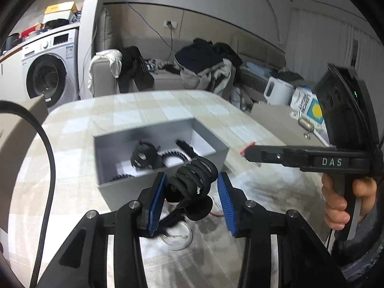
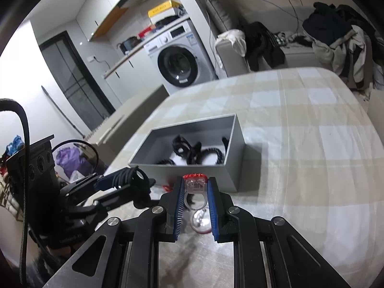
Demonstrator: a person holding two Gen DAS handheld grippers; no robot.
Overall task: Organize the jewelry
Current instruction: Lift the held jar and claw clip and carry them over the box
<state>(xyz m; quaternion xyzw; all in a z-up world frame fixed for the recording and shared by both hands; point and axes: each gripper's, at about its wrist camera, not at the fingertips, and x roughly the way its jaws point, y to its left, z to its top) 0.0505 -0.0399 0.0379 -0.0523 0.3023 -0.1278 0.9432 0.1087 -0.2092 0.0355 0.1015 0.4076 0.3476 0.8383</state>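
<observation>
We record a counter (image 2: 300, 124) covered with a pale checked cloth, with a white washing machine (image 2: 178, 58) and a sofa piled with clothes (image 1: 204, 64) behind it.

On the counter stands an open grey box (image 2: 234, 168). Inside lie several black hair accessories (image 2: 192, 152): at least one claw clip and toothed pieces. We cannot count them exactly because of blur.

The left tool (image 1: 192, 188) is raised just in front of the near wall of the box. Between its blue pads (image 1: 157, 200) sits a black claw hair clip (image 1: 192, 182). The left-hand pad touches the clip; on the right a gap shows between pad and clip in the left wrist view. In the right wrist view the clip appears carried clear of the counter, so we judge it gripped.

The right tool (image 2: 195, 199), held in a person's hand (image 1: 340, 206), sits beside the box at its near corner. Its pads press on both sides of a clear plastic ring with a red-rimmed top (image 2: 195, 184), so it is closed on that ring.

Beneath the tools, on the counter, lie a clear round item (image 1: 176, 238) and a small red piece (image 2: 167, 187); we cannot identify either further.
</observation>
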